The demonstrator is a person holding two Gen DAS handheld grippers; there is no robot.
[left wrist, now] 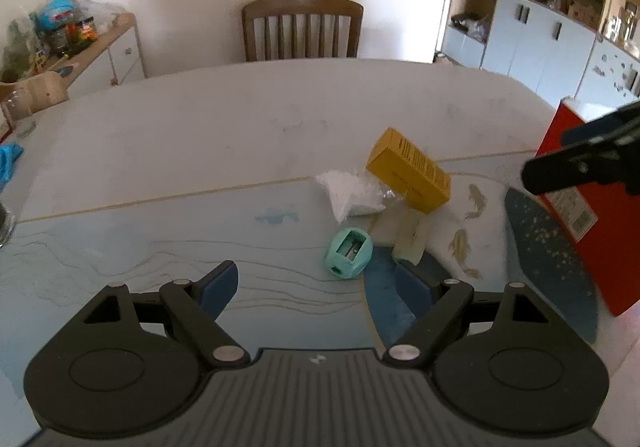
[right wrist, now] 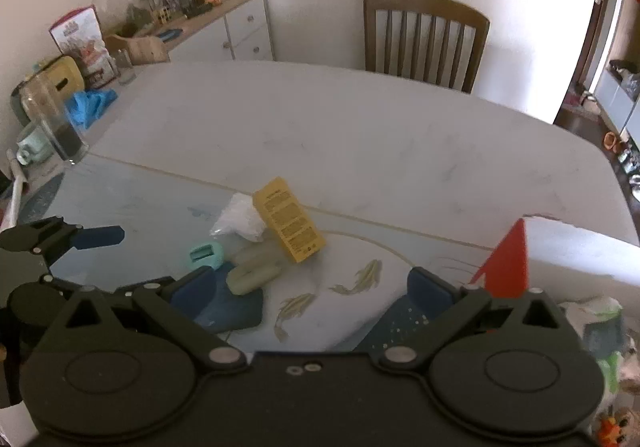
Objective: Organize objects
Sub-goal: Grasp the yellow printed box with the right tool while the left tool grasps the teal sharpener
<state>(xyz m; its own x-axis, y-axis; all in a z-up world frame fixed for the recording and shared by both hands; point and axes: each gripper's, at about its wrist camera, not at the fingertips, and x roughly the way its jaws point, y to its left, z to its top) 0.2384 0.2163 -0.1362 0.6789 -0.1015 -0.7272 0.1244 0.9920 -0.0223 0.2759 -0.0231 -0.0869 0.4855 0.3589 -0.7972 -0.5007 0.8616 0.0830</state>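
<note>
On the bench [left wrist: 160, 135], the teal sharpener [left wrist: 349, 253] lies just ahead-right of the left gripper [left wrist: 318, 283], its jaws apart and empty. The right gripper [right wrist: 316, 283], seemingly farther away, also gapes.

The table [right wrist: 360, 135] carries a printed mat [right wrist: 152, 207]. On the mat lie a yellow box [right wrist: 290, 225], a white bag [right wrist: 240, 221], a teal sharpener [left wrist: 349, 249] and a pale green case [right wrist: 254, 275], clustered together.

Left wrist: above table [left wrist: 200, 135], angled down toward chair [left wrist: 302, 27].
Right wrist: likewise.
Shared: yellow box [left wrist: 408, 171].
</note>
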